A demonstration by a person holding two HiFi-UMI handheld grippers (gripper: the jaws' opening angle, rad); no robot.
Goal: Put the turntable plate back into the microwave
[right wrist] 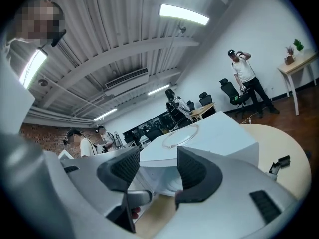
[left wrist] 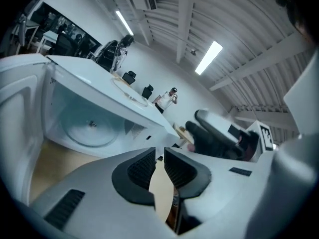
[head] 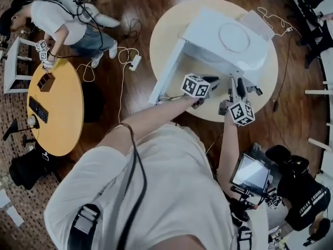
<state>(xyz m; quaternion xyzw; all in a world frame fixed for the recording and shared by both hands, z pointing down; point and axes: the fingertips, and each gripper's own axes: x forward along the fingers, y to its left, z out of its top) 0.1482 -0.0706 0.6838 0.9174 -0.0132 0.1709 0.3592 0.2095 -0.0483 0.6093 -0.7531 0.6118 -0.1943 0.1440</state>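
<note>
**Ahead of both jaws: the glass plate on the roof of the open microwave**

Between the pads of the left gripper [left wrist: 159, 152] only a thin slit shows. Its jaws are drawn all but together and pinch nothing, with the pale tabletop [left wrist: 55, 158] visible through the slit. Just beyond these jaws and to their left lies the white microwave [left wrist: 75, 78]. Its cavity [left wrist: 92, 128] is open, showing a round floor recess with a small hub at the centre. Farther left, the door [left wrist: 17, 103] is swung wide. Above the cavity, up and ahead of the jaws, the turntable plate [left wrist: 130, 91] lies flat on the oven's roof.

The right gripper [right wrist: 158, 156] has its jaws spread wide and holds nothing. Through the gap show the microwave's upper front edge and a little of the inside. Straight ahead and slightly above these jaws, the plate reads as a clear disc with a raised rim in the middle of the roof, apart from both pads. The tabletop curves away to the right of the jaws. Well beyond it, a person in a white shirt [right wrist: 245, 73] stands near the far wall.

In the head view both grippers hover side by side before the oven's open front. The left one is nearer the door, and neither touches the plate.
</note>
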